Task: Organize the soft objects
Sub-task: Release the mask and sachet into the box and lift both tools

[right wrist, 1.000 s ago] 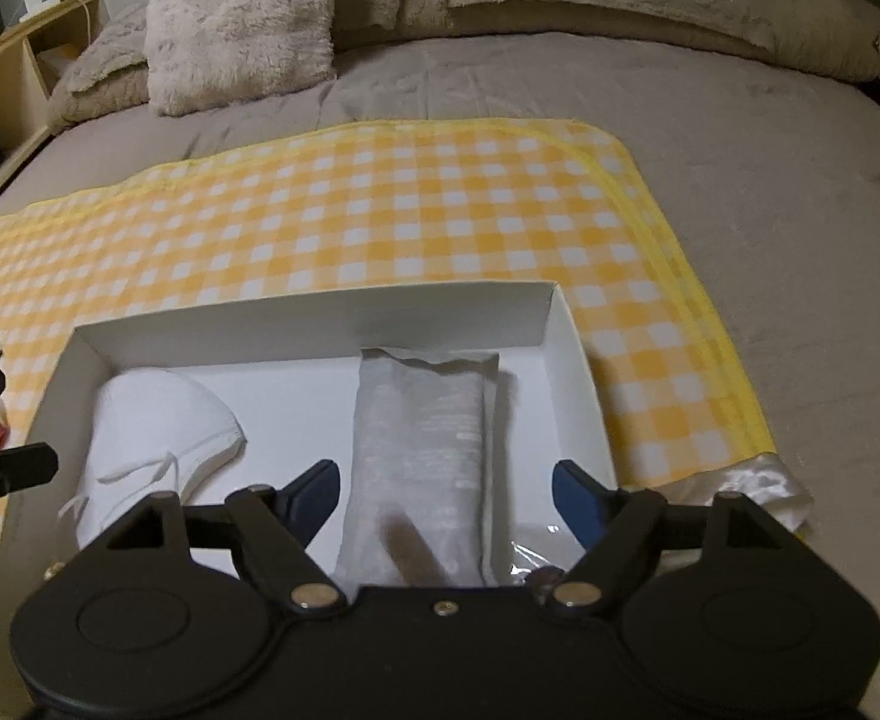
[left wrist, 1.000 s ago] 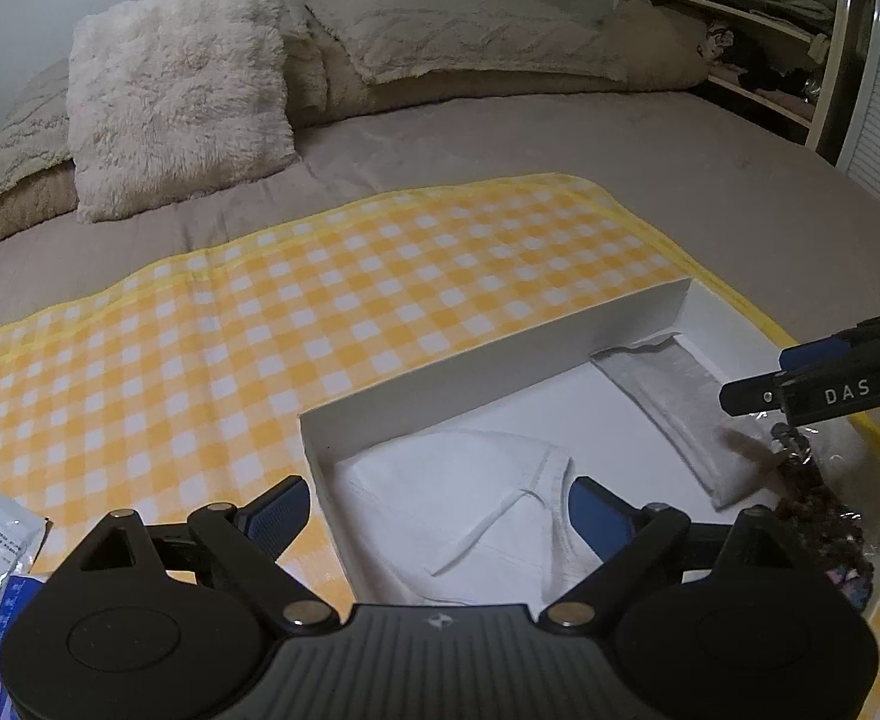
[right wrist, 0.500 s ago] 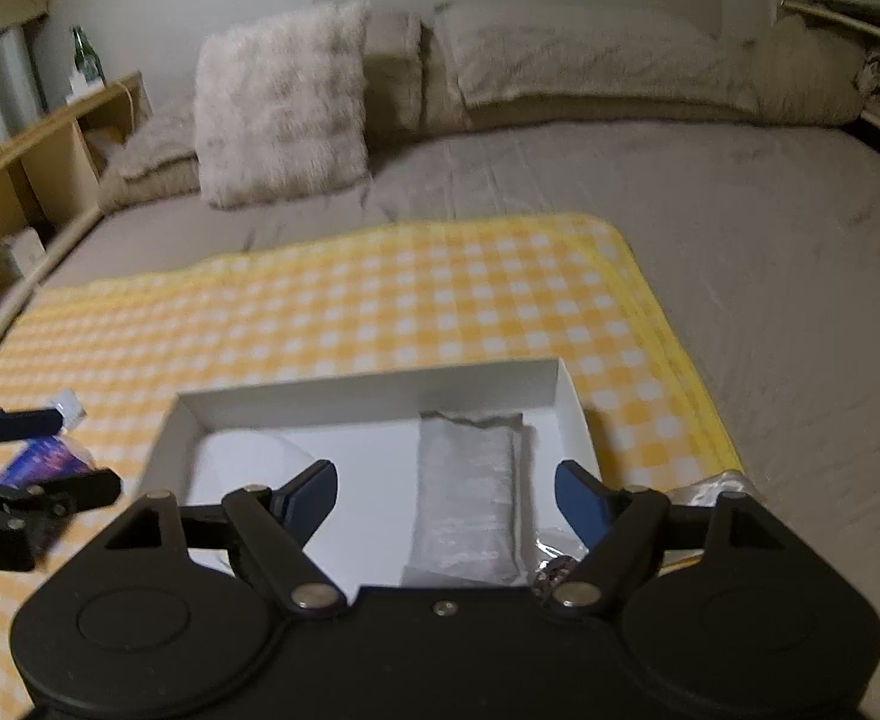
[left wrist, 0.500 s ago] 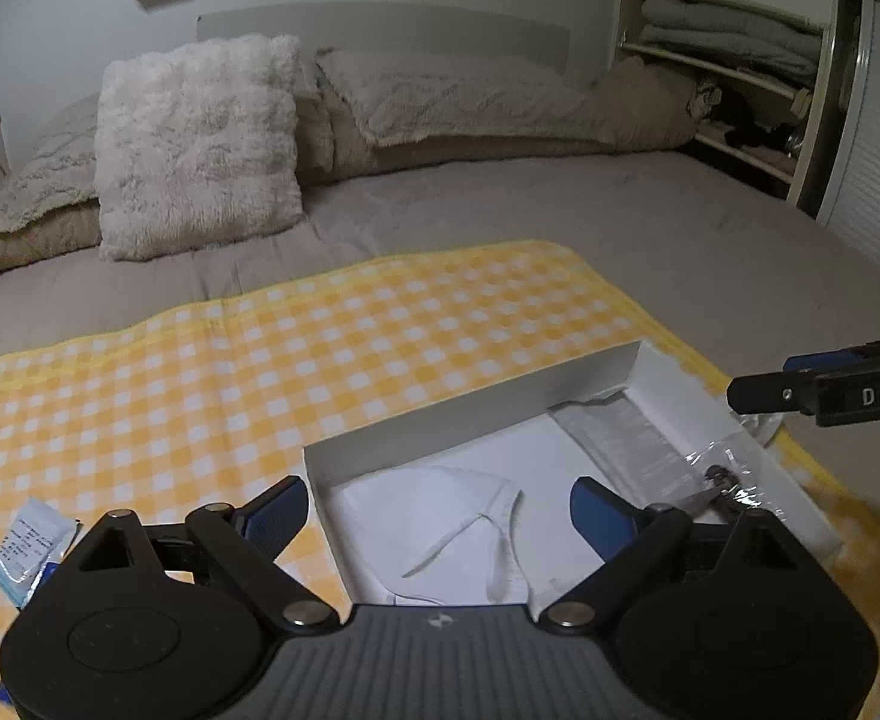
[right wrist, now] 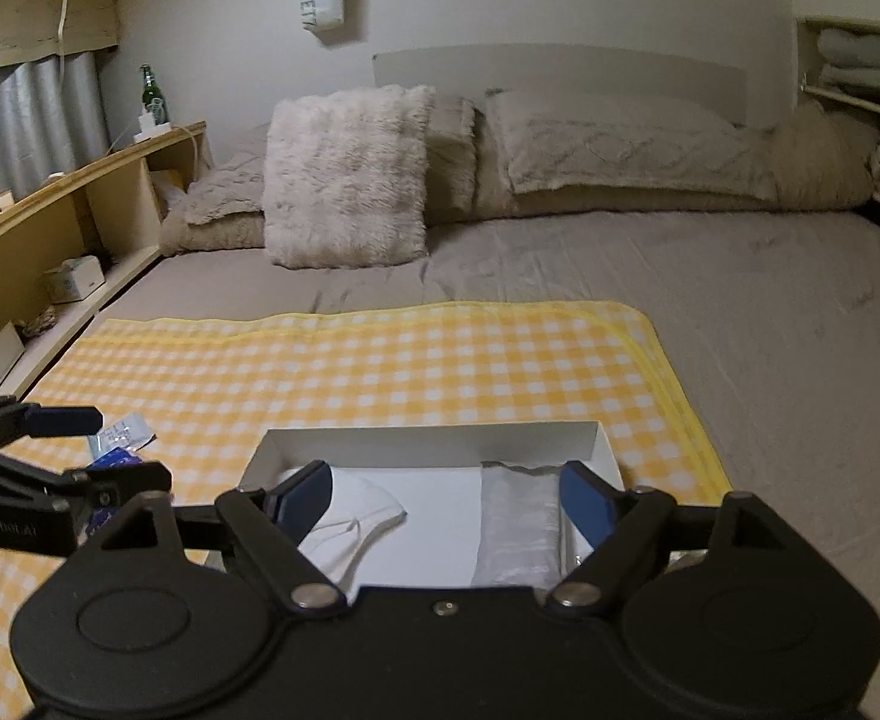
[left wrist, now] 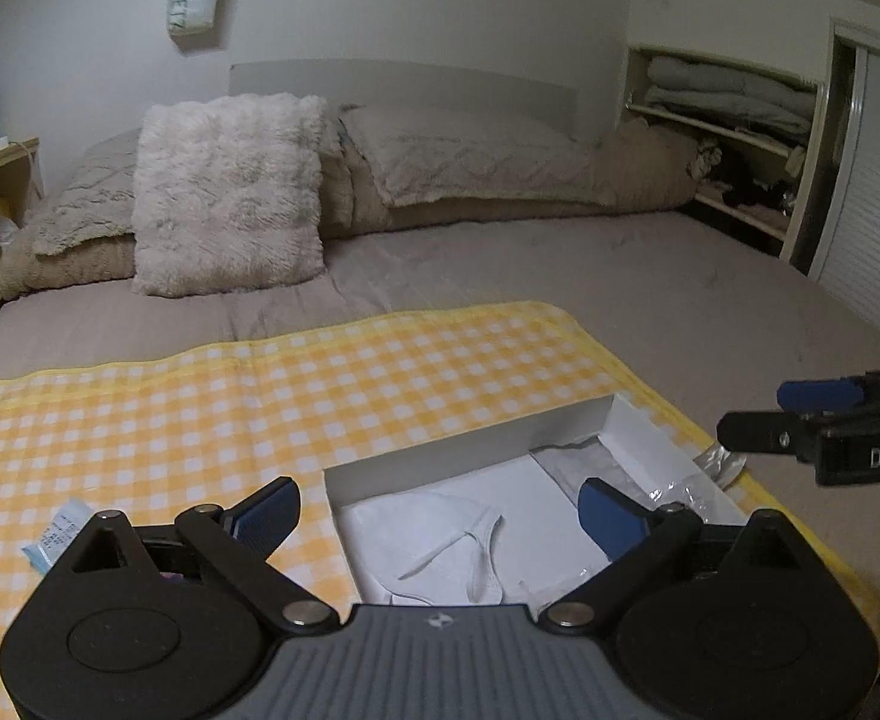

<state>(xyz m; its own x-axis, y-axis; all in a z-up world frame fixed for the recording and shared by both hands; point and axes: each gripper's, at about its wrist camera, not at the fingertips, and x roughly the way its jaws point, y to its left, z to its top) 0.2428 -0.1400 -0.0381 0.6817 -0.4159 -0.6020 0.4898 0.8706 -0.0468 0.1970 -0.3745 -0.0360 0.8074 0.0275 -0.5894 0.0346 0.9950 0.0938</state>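
A shallow white box (left wrist: 470, 441) (right wrist: 428, 447) lies on a yellow checked cloth (left wrist: 200, 420) spread over the bed. Inside it, a white face mask (left wrist: 440, 534) (right wrist: 356, 516) rests at the left and a grey packet (left wrist: 584, 462) (right wrist: 518, 522) at the right. Crumpled clear wrap (left wrist: 722, 462) lies at the box's right end. My left gripper (left wrist: 437, 516) (right wrist: 131, 447) hovers above the box's near edge, its jaws opening with nothing between them. My right gripper (right wrist: 443, 501) (left wrist: 758, 411) hangs over the right half of the box, its jaws also opening and empty.
Small white and blue sachets (left wrist: 59, 531) (right wrist: 119, 441) lie on the cloth left of the box. A fluffy cushion (right wrist: 344, 180) and pillows (left wrist: 470, 156) line the headboard. A wooden shelf (right wrist: 80, 192) with a green bottle runs along the left; shelves of folded blankets (left wrist: 734, 96) stand right.
Both grippers have risen and drawn back from the box, which now sits lower and smaller in both views. More of the bed and wall shows. Both pairs of jaws stand slightly wider.
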